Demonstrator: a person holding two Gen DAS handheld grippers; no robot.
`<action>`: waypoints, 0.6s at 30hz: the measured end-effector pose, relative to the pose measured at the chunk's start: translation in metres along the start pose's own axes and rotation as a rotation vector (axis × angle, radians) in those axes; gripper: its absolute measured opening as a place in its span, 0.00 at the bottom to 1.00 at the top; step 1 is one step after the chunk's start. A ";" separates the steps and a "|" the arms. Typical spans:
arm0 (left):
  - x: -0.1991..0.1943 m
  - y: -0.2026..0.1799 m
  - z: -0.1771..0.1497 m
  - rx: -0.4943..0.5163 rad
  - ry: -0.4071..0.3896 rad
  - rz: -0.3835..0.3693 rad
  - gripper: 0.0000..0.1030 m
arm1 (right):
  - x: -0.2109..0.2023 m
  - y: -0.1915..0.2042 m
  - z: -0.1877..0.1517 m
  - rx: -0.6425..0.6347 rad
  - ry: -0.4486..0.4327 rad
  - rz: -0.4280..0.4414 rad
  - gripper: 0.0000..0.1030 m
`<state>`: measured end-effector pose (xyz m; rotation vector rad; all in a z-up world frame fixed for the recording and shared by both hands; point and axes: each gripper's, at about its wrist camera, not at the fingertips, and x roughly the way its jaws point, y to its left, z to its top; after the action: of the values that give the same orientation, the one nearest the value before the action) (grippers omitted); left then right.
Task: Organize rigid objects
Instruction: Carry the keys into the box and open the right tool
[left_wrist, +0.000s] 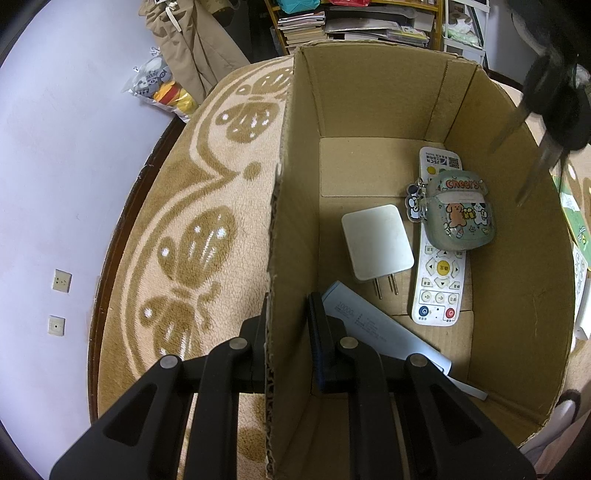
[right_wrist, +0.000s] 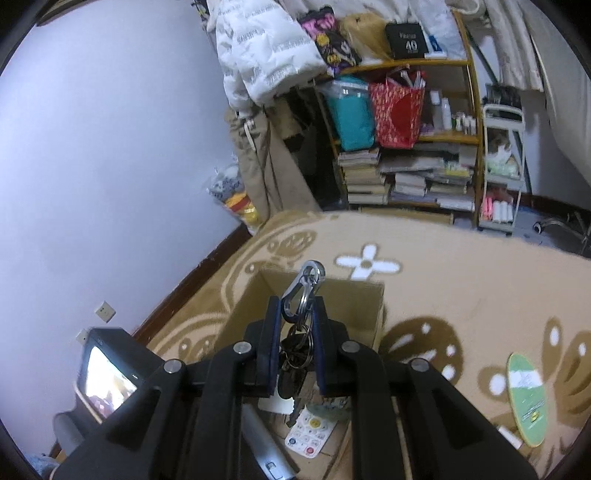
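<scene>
Holding the key bunch (right_wrist: 295, 325) between my right gripper (right_wrist: 295, 314) fingers above the cardboard box (left_wrist: 369, 92), I am steadying its wall with my left gripper (left_wrist: 288, 306), fingers closed on the cardboard. Releasing low would be best, aiming at bare floor behind the charger (left_wrist: 376, 247), clear of the remote (left_wrist: 439, 258) and walls.

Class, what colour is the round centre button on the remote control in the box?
Yellow; the centre button shows best in the left wrist view.
</scene>
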<state>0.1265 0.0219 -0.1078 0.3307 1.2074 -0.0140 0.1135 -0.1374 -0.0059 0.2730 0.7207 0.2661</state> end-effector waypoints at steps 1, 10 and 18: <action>0.000 0.000 0.000 -0.001 0.000 0.000 0.15 | 0.006 -0.001 -0.005 0.009 0.020 0.001 0.17; 0.000 0.000 0.001 0.000 0.002 0.000 0.15 | 0.036 -0.017 -0.036 0.035 0.113 0.000 0.17; 0.000 0.000 0.001 0.001 0.000 0.002 0.15 | 0.033 -0.014 -0.029 0.036 0.104 0.012 0.17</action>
<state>0.1270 0.0217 -0.1072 0.3324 1.2072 -0.0125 0.1196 -0.1349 -0.0520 0.2993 0.8270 0.2809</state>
